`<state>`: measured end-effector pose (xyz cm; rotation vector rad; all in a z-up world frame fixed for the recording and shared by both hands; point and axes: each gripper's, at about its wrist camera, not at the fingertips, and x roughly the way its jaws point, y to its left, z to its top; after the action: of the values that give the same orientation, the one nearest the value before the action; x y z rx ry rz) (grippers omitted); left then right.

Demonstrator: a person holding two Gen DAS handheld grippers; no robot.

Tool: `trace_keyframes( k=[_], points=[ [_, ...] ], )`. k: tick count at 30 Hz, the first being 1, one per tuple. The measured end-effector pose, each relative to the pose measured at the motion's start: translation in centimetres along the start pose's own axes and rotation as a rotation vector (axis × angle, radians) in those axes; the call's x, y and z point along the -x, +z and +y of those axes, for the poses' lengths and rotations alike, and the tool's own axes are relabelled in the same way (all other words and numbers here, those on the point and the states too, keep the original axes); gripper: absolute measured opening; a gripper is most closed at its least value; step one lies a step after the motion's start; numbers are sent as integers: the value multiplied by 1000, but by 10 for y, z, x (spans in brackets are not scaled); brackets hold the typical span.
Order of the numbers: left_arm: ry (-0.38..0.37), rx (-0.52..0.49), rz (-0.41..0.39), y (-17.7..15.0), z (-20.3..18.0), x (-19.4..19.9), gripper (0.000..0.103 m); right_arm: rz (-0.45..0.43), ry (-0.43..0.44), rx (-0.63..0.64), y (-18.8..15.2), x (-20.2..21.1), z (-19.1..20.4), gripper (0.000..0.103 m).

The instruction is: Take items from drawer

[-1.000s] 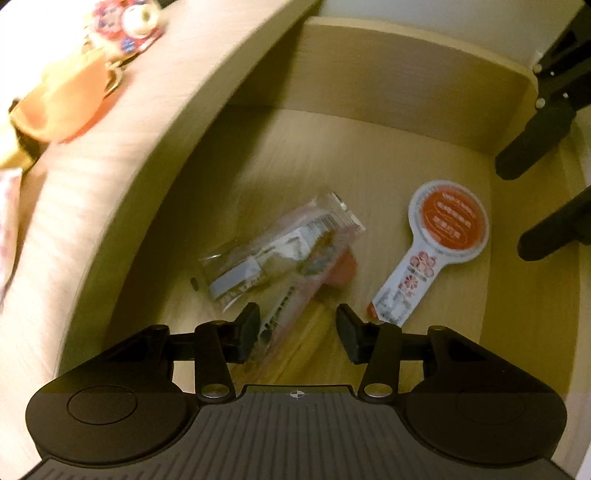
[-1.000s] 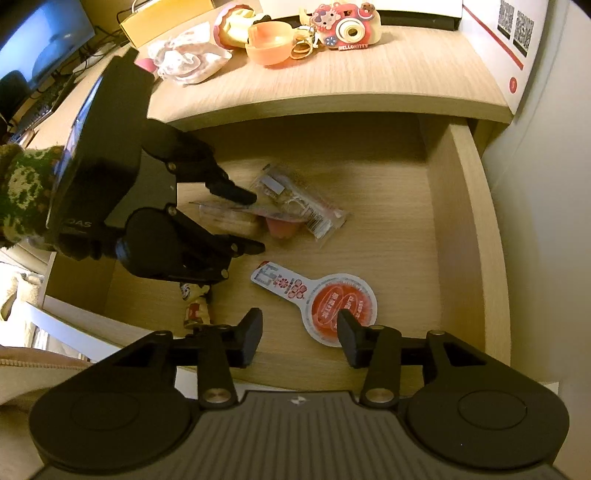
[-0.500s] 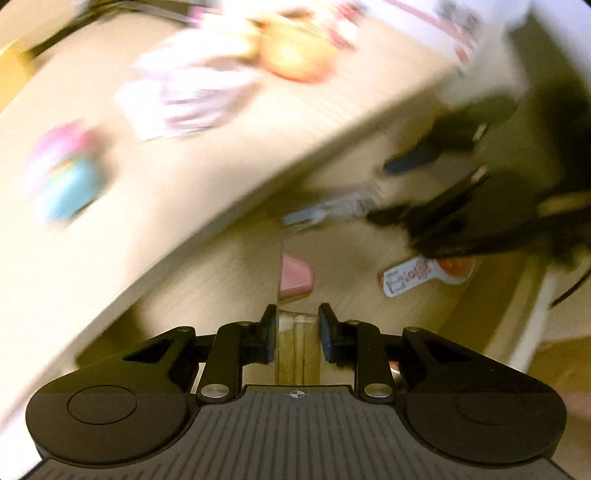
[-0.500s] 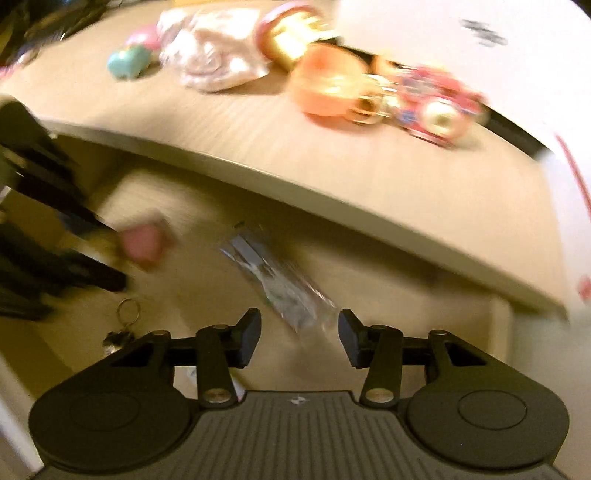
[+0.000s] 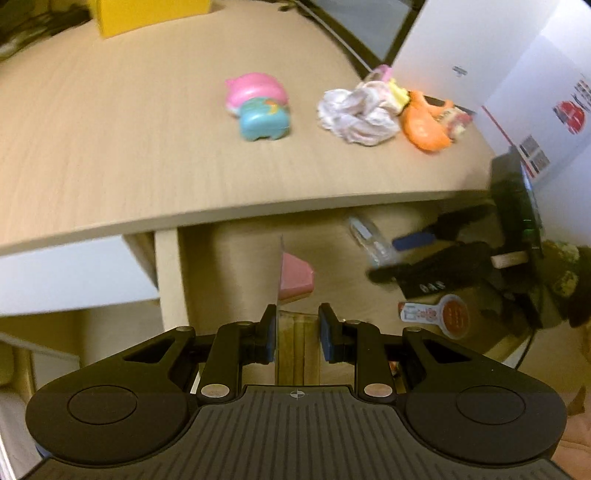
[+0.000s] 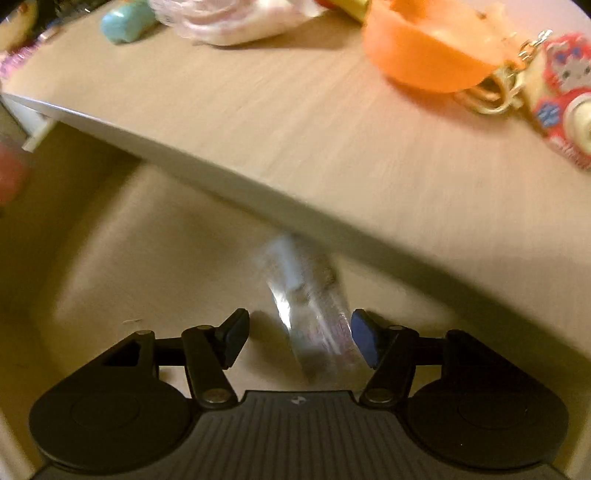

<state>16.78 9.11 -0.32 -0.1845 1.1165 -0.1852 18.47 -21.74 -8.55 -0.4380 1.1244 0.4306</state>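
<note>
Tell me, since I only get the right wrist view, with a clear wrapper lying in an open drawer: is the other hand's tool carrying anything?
Observer: Yes. The left gripper has just closed its jaws on a clear packet with a pink piece inside.
Operator: Is anything else left in the drawer?
Observer: A red and white round-headed sachet lies on the drawer floor.
Operator: And is there anything on the desk that I'm missing?
Observer: A yellow box stands at the far side of the desk.
</note>
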Motion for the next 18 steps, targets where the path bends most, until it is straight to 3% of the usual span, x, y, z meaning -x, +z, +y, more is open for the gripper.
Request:
trace_keyframes(
  k=[1,4,13,16,18],
  points=[
    [2,14,-1,-6,3,-4,26,-14,16,5,-1,4,3,61],
    [9,42,5,-9,5,-8,27,-50,-80,8,1,5,10,61],
    [46,56,20,-13,4,-6,26,-57,-153,-236,16,-15,17,61],
    [40,37,16,-14,2,-1,26,-40,-151,-205,17,-16,25,47],
    [32,21,17,-14,1,2,26,4,-96,-196,14,-12,28,34]
  ],
)
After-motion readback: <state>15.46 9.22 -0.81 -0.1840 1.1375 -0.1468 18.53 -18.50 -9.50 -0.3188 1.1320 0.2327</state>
